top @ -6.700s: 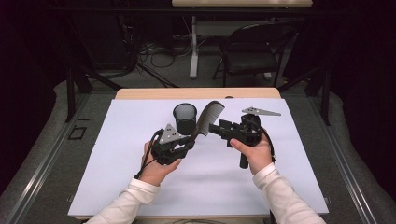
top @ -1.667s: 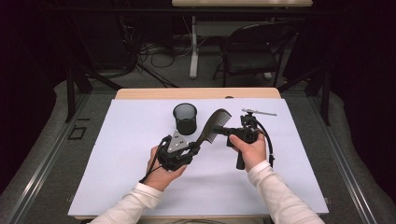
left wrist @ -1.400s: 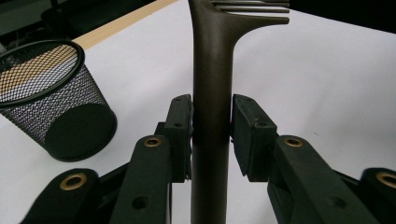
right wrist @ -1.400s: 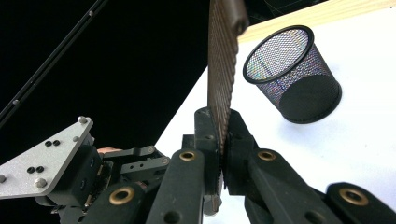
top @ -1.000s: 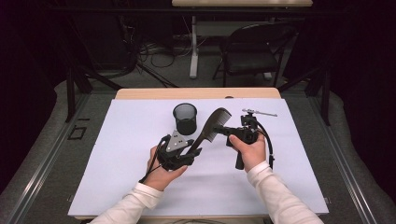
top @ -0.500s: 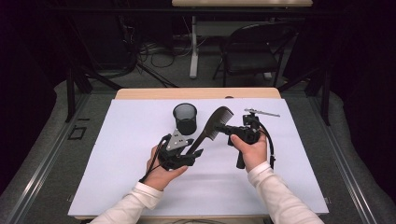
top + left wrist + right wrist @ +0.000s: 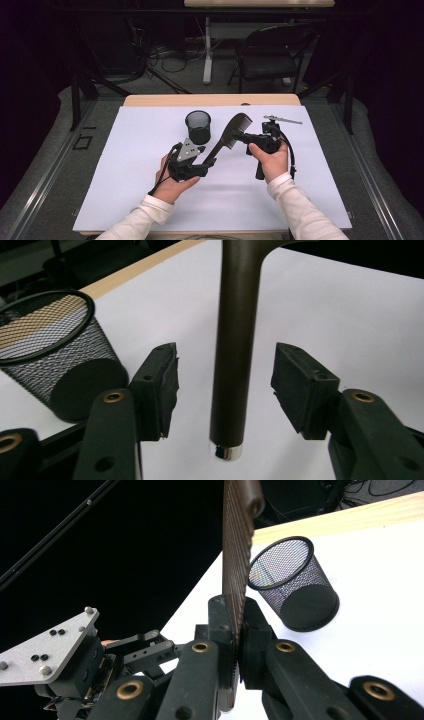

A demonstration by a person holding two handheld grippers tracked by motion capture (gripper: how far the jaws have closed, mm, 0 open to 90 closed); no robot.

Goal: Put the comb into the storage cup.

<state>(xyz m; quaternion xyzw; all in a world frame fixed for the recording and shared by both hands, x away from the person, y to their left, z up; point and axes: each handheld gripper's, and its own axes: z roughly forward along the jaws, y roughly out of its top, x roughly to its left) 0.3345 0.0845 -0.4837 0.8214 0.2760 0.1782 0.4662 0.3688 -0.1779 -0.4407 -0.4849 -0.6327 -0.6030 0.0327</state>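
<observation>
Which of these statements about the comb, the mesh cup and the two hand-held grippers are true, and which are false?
1. The right hand-held gripper is clamped on the toothed part of the comb. True.
2. The left hand-held gripper squeezes the comb's handle. False: its jaws have just been opening, and the handle stands between the pads without touching them.
3. The mesh cup lies tipped on its side. False: it stands upright on the white sheet.
4. The comb is up off the table. True.
5. The comb is inside the cup. False: it is beside the cup, outside it.
</observation>
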